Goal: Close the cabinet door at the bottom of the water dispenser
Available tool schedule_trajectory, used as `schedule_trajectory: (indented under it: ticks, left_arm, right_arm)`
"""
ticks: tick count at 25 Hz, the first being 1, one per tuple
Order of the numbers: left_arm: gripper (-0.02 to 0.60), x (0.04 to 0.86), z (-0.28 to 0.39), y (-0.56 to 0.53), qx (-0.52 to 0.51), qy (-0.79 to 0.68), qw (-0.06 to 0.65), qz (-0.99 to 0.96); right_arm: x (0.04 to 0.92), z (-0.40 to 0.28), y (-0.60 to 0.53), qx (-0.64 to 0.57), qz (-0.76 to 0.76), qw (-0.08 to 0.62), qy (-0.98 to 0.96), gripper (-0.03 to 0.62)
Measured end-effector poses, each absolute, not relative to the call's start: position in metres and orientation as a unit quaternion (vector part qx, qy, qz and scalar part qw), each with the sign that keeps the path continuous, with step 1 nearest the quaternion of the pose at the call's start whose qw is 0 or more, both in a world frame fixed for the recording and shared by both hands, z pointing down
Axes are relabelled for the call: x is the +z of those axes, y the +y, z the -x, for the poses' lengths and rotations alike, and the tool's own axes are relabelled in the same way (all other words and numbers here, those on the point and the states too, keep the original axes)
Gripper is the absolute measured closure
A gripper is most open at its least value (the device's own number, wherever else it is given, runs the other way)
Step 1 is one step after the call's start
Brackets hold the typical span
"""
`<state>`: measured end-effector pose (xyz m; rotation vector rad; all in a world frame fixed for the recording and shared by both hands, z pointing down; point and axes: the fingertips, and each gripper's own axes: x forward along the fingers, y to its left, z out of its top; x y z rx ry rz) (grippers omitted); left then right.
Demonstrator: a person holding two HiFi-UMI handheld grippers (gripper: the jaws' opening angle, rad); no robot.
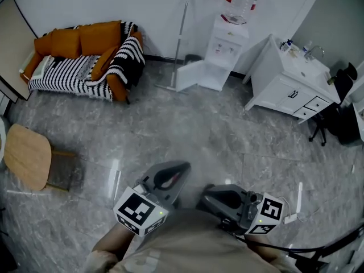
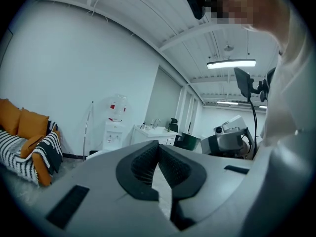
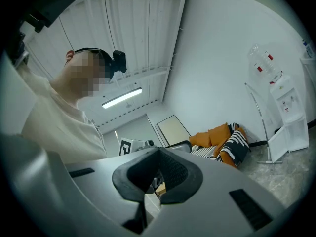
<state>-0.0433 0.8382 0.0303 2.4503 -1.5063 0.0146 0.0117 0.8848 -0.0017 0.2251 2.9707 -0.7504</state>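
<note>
The dispenser (image 1: pixel 229 41) stands against the far wall, well apart from both tools. A sofa (image 1: pixel 85 58) is to its left and a sink unit (image 1: pixel 287 87) to its right. Its bottom door (image 1: pixel 189 76) is wide open, swung out to the left, and a mop (image 1: pixel 181 38) leans on the wall just beside it.

The left gripper (image 1: pixel 180 168) is held low and near, in front of the person. Its jaws are pressed together with nothing between them, as the left gripper view shows (image 2: pixel 158 149). It points toward the far wall, and the dispenser (image 2: pixel 114 127) appears small above the jaws in that view.

The right gripper (image 1: pixel 207 201) is also near, just right of the left one, and is turned toward the left. Its jaws meet at the tips and are empty too (image 3: pixel 159 154). That view shows the dispenser (image 3: pixel 289 117) and the open door (image 3: pixel 277 143) off at the far right.

I judge this to be the approach step, with the door not yet touched. The next move calls for crossing the bare floor to the dispenser. One tool must then come low against the door's outer face near its free edge and push it round to the right until it sits flush. Closed jaws should suit a push, but the mop is close enough to knock.
</note>
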Motion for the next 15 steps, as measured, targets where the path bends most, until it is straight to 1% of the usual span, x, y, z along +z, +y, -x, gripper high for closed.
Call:
schedule_trajectory:
  ticks: [9,15]
  left_arm:
    - [0.591,0.033,0.016,0.800,0.039,-0.522,0.134,-0.842]
    - [0.591,0.030,-0.016,0.747,0.053,-0.526,0.137,-0.838]
  right_arm:
    - [0.000,-0.030,0.842,-0.265,-0.081,0.049,0.960,0.579]
    - [0.000,-0.070,0.789,-0.284,-0.067,0.074,0.954,0.579]
